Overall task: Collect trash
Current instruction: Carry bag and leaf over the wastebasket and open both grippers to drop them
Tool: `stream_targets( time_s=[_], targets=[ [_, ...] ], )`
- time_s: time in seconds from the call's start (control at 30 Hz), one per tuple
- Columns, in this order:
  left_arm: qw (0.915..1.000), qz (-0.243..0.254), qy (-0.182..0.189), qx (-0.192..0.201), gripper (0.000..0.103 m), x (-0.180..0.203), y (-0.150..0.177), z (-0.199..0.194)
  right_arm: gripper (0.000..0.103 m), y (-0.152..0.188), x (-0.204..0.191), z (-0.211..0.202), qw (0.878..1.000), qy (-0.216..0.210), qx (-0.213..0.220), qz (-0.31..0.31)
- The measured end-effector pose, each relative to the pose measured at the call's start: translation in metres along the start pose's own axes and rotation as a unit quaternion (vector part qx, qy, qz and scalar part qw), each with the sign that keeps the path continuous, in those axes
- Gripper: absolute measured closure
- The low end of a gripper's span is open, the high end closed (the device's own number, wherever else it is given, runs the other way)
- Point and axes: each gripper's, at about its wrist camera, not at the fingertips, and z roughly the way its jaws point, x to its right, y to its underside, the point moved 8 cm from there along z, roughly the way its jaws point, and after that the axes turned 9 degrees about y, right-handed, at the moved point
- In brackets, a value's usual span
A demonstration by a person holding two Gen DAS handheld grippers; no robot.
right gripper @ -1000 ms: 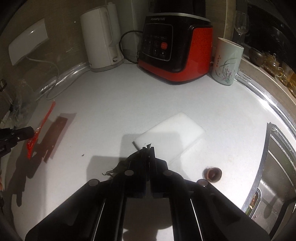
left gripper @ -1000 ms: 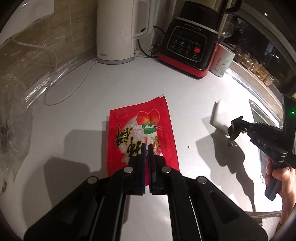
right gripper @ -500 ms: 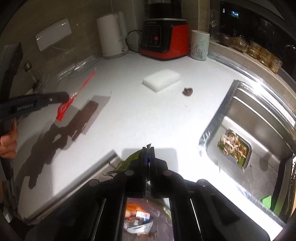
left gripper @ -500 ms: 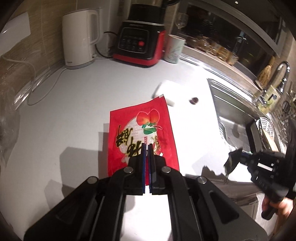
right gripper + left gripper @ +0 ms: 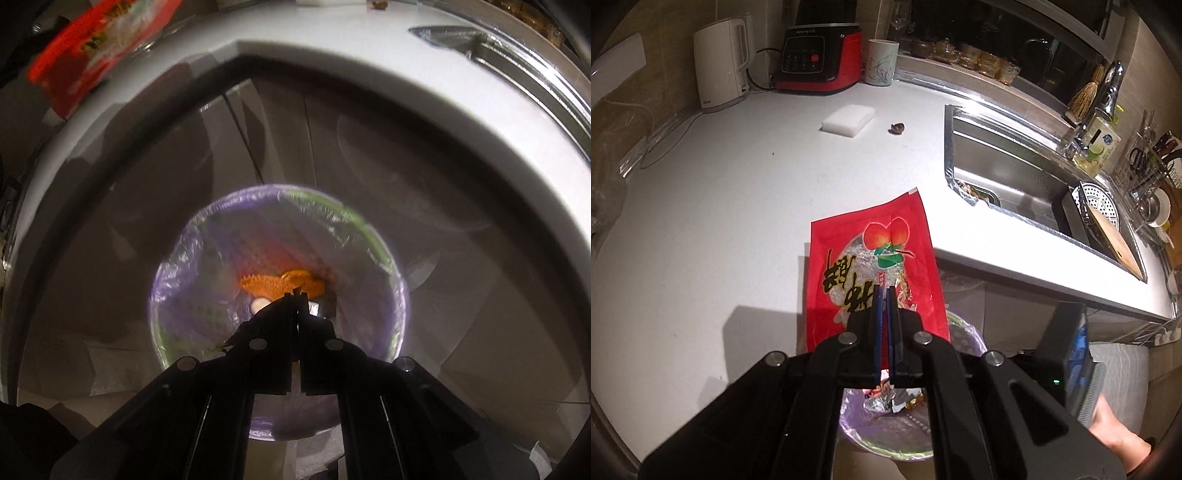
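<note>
Left gripper (image 5: 885, 291) is clamped on the red snack wrapper (image 5: 871, 258), held over the counter edge (image 5: 1015, 258) above the lined bin (image 5: 280, 266). Right gripper (image 5: 295, 295), at 6 o'clock over the bin, is closed on a small leafy scrap (image 5: 225, 344).

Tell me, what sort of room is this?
Most likely a home kitchen: a steel sink set into a white counter, a white kettle and a red blender by the wall.
</note>
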Motion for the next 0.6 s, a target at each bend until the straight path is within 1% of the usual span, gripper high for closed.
stream_targets(
  time_s=[0.13, 0.2, 0.23, 0.27, 0.3, 0.37, 0.47, 0.6],
  targets=[
    [0.9999, 0.001, -0.007, -0.014, 0.101, 0.014, 0.028, 0.001, 0.099, 0.016, -0.007, 0.030, 1.000, -0.005, -0.019, -0.004],
    [0.9998, -0.001, -0.008, -0.020, 0.101, 0.018, 0.040, 0.002, 0.087, 0.020, -0.011, 0.041, 1.000, -0.005, -0.029, -0.005],
    [0.9997, -0.002, -0.009, -0.022, 0.101, 0.020, 0.045, 0.002, 0.062, 0.021, -0.013, 0.044, 0.999, -0.006, -0.033, -0.005],
    [0.9997, -0.003, -0.011, -0.024, 0.101, 0.021, 0.049, 0.002, 0.040, 0.021, -0.014, 0.044, 0.999, -0.001, -0.032, -0.006],
    [0.9996, -0.003, -0.012, -0.027, 0.101, 0.022, 0.053, 0.004, 0.035, 0.022, -0.013, 0.044, 1.000, 0.004, -0.027, -0.008],
    [0.9994, -0.002, -0.015, -0.032, 0.101, 0.022, 0.059, 0.007, 0.027, 0.021, -0.014, 0.039, 1.000, 0.006, -0.023, -0.013],
    [0.9990, -0.005, -0.016, -0.042, 0.101, 0.021, 0.066, 0.014, 0.019, 0.021, -0.008, 0.028, 1.000, 0.011, -0.017, -0.012],
    [0.9983, 0.001, -0.019, -0.056, 0.100, 0.023, 0.076, 0.027, 0.015, 0.021, 0.005, 0.002, 1.000, 0.021, -0.003, -0.002]
  ],
)
